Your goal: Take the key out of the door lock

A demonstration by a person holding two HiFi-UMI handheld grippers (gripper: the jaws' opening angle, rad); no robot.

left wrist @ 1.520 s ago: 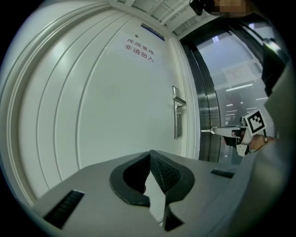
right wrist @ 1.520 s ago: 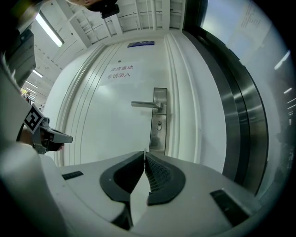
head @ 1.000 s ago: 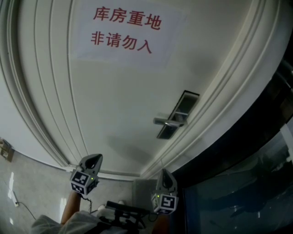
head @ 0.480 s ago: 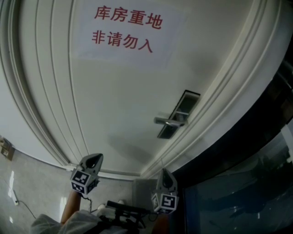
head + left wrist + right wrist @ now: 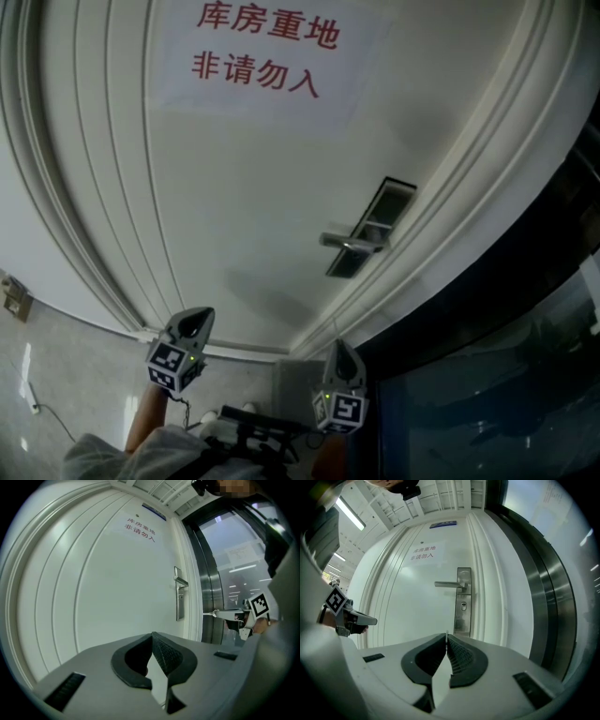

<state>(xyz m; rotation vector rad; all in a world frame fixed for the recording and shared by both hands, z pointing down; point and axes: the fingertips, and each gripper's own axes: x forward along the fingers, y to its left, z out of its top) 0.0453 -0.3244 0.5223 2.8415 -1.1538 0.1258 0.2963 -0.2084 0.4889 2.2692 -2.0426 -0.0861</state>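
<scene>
On the white door (image 5: pixel 408 602), a small keyhole (image 5: pixel 463 605) sits under the silver metal handle (image 5: pixel 449 584). The key is too tiny to see. The grey left gripper (image 5: pixel 152 635) and right gripper (image 5: pixel 446 635) are closed, empty.

Steel door lock (image 5: pixel 463 618), upright plate at white door (image 5: pixel 408 606) edge, lever handle (image 5: pixel 447 584) horizontal, keyhole (image 5: pixel 463 605) beneath it

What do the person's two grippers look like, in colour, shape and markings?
The left gripper and right gripper each have a light grey tapering body. Their jaws carry black pads with a fine textured surface. Each bears a cube with black-and-white square markers and a small green light.
</scene>
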